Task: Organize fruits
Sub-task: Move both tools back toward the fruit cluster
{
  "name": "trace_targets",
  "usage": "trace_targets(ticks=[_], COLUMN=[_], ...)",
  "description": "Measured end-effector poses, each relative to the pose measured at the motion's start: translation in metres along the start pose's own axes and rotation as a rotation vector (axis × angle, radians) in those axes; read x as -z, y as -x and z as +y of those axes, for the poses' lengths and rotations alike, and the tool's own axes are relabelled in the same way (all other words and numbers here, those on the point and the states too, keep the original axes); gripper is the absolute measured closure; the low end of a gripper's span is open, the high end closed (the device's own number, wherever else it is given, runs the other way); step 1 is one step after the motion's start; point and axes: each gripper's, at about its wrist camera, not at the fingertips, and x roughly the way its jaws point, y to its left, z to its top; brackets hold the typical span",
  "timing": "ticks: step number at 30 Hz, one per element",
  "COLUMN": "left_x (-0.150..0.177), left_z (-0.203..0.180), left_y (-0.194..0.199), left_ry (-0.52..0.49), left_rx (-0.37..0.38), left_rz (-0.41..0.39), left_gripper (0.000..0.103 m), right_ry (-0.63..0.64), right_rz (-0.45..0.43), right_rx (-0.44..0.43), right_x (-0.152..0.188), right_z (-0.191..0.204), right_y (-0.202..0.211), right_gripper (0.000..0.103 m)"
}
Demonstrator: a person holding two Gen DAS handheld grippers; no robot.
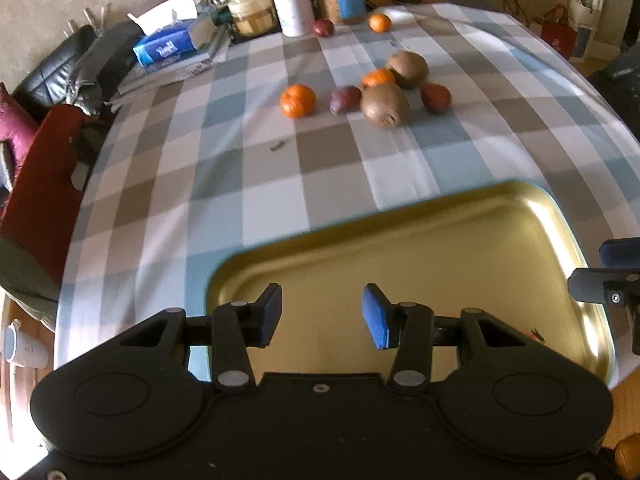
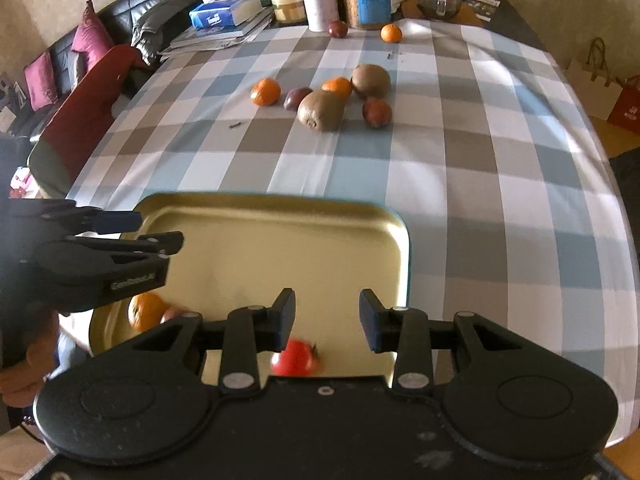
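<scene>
Hovering over the near end of the gold tray (image 2: 280, 248), both grippers are empty: the left gripper (image 1: 322, 314) has its jaws spread apart with nothing between the blue pads, and the right gripper (image 2: 327, 320) is likewise released, its fingers parted above the tray floor. From the right wrist view the left gripper shows side-on at the tray's left rim, held by a hand (image 2: 24, 376) partly in view.

Judging by how things lie, the sorting is at an early stage. Three pieces seem to be in the tray already: a red fruit (image 2: 294, 358), blurred, just below the right gripper's fingers, a mandarin (image 2: 145, 312) in the tray's near left corner, and beside it a reddish piece mostly hidden by the gripper body, too little of it visible to name.

Most of the fruit lies out on the checked tablecloth (image 2: 500, 184), well apart from the tray. A cluster sits mid-table: two kiwis (image 2: 322, 110), the nearer touching a second mandarin (image 2: 338, 86) behind it, a dark plum (image 2: 297, 98) just left of that kiwi, a third mandarin (image 2: 266, 92) further left, and a red plum (image 2: 377, 112) to the right. Farther back, near the jars and bottles, one more dark plum (image 2: 338, 29) and a small mandarin (image 2: 391, 33) wait. That leaves eight pieces to bring over.
</scene>
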Motion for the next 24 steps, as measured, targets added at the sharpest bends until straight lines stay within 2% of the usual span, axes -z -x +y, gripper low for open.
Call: trace_targets(ticks=[13,21,24], left_x=[-0.034,-0.045,-0.049], left_z=[0.038,0.040,0.039], left_y=[-0.024,-0.045,-0.059], left_ry=[0.137,0.128,0.132], left_rx=[0.000,-0.022,-0.015], left_rz=[-0.097,-0.183,-0.166], left_gripper=[0.049,0.049,0.045], right_ry=[-0.138,-0.197,-0.203], right_rz=[-0.049,-0.097,-0.090], right_rx=[-0.006,-0.002,0.002], right_x=[-0.048,-0.062,-0.067], right_z=[-0.028,-0.048,-0.051], right_y=[-0.046,-0.077,-0.090], right_gripper=[0.064,0.064,0.064])
